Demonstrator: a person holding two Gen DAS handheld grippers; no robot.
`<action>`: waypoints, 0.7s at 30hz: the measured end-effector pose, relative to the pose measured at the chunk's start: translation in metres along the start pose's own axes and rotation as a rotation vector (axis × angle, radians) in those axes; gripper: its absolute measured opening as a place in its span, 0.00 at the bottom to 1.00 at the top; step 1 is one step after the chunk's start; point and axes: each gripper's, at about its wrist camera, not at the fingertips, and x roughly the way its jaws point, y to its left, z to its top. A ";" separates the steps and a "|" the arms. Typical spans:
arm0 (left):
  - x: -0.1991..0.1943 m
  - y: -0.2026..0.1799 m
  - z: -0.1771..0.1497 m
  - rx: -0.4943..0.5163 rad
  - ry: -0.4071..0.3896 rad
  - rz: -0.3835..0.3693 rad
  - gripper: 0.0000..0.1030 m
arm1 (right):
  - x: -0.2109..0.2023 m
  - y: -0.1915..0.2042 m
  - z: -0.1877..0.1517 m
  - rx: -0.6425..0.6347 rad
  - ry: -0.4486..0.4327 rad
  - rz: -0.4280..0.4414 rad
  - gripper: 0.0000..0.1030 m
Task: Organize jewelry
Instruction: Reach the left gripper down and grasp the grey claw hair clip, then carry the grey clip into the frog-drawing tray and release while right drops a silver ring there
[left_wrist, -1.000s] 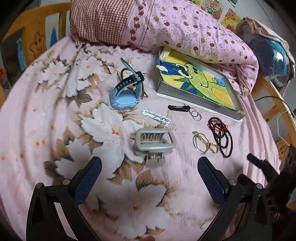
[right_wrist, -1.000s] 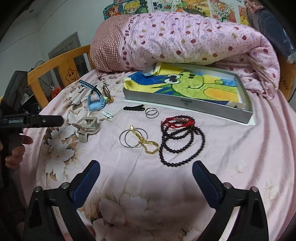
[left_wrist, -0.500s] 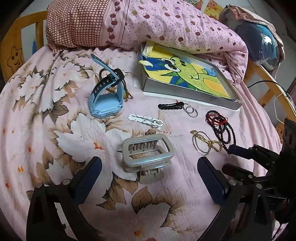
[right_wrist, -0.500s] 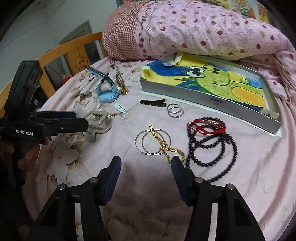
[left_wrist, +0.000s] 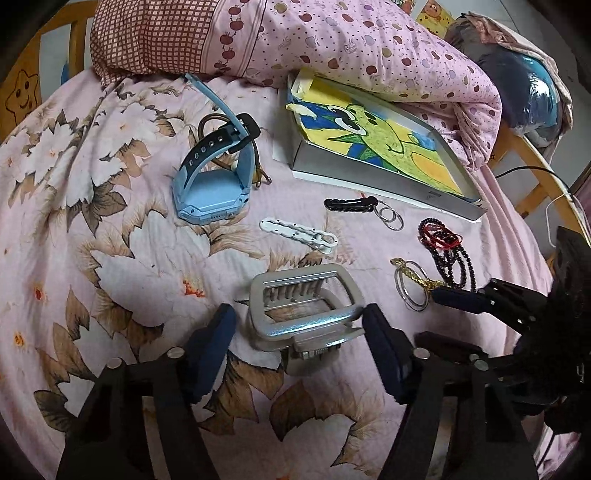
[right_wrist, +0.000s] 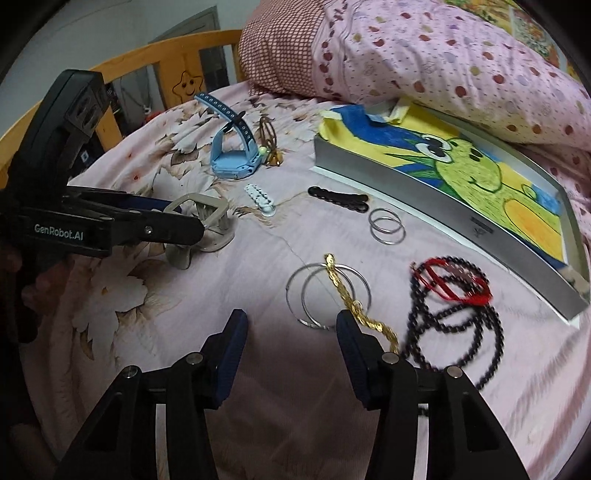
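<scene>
Jewelry is lying loose all over the floral bedsheet (left_wrist: 110, 229), so you are looking at a job that seems barely begun. The grey tray (right_wrist: 424, 195) with the frog drawing (right_wrist: 472, 166) on its floor is sitting against the rolled quilt (right_wrist: 443, 62), and nothing but that drawing is showing inside it. Just in front of the tray are lying the black hair clip (right_wrist: 338, 197) and a pair of small silver rings (right_wrist: 386, 225); a little further from it are resting the white hair clip (left_wrist: 297, 230), the two silver hoops (right_wrist: 327, 290) with the gold chain (right_wrist: 351, 299) draped over them, and the dark bead necklace (right_wrist: 454, 321) tangled with a red cord bracelet (right_wrist: 454, 282). The blue smartwatch (left_wrist: 212, 173) is standing well to the left of the tray, with a brown ring-like piece behind it.

You are holding the left gripper (left_wrist: 299, 332) partly open, its pads flanking the grey claw clip (left_wrist: 303, 310); the right pad looks to be touching the clip's edge, but I cannot tell whether you are gripping it. You are keeping the right gripper (right_wrist: 291, 328) about half open and empty, with its right finger (right_wrist: 349, 328) against the gold chain at the hoops' near edge.
</scene>
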 end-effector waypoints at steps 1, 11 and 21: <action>0.000 0.000 0.000 -0.001 -0.001 -0.004 0.56 | 0.002 0.000 0.002 -0.002 0.005 0.005 0.45; -0.004 -0.001 -0.001 -0.007 -0.015 -0.014 0.49 | 0.023 -0.007 0.015 0.057 0.081 0.026 0.28; -0.008 -0.008 -0.006 0.013 -0.024 0.017 0.49 | 0.016 0.005 0.006 0.097 0.097 0.081 0.05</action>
